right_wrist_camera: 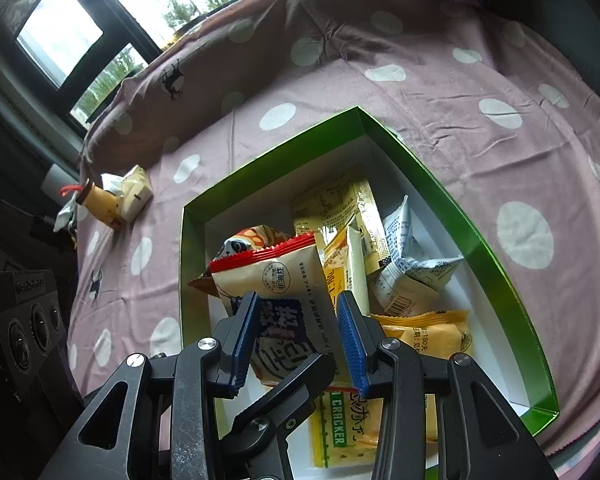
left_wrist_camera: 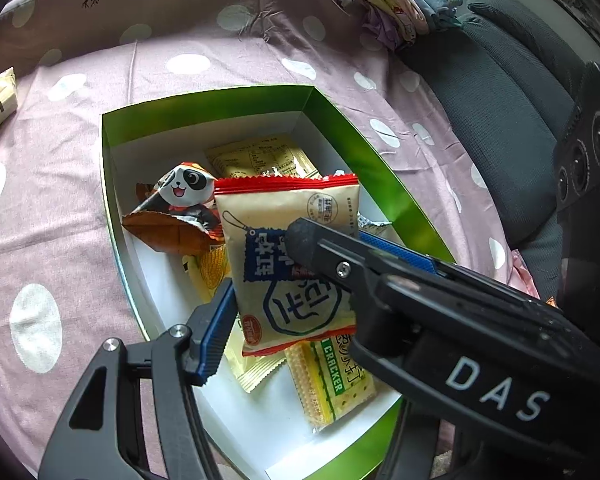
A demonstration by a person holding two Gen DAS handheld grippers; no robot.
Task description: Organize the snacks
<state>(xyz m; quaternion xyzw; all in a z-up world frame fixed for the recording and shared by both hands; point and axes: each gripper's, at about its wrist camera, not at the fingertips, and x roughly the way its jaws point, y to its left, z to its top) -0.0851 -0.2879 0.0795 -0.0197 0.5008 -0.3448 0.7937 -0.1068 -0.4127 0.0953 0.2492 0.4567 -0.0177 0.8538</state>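
Observation:
A beige cracker packet (left_wrist_camera: 284,208) (right_wrist_camera: 284,276) with a red top seam hangs upright over the open green box (left_wrist_camera: 204,108) (right_wrist_camera: 480,240). My right gripper (right_wrist_camera: 298,300) is shut on it, blue pads on both side edges; in the left wrist view it reaches in from the right (left_wrist_camera: 332,236). My left gripper (left_wrist_camera: 296,304) holds the packet's lower part. Its visible pad (left_wrist_camera: 216,332) lies against the left edge. Its other finger (right_wrist_camera: 284,392) is hidden there behind the right gripper and shows only in the right wrist view.
In the box lie a panda packet (left_wrist_camera: 184,188), a green-striped cracker pack (left_wrist_camera: 332,384), a yellow packet (left_wrist_camera: 260,156), a white barcode packet (right_wrist_camera: 408,264) and an orange one (right_wrist_camera: 432,332). A tissue pack (right_wrist_camera: 134,196) sits on the dotted pink cloth. A dark chair (left_wrist_camera: 500,100) stands at the right.

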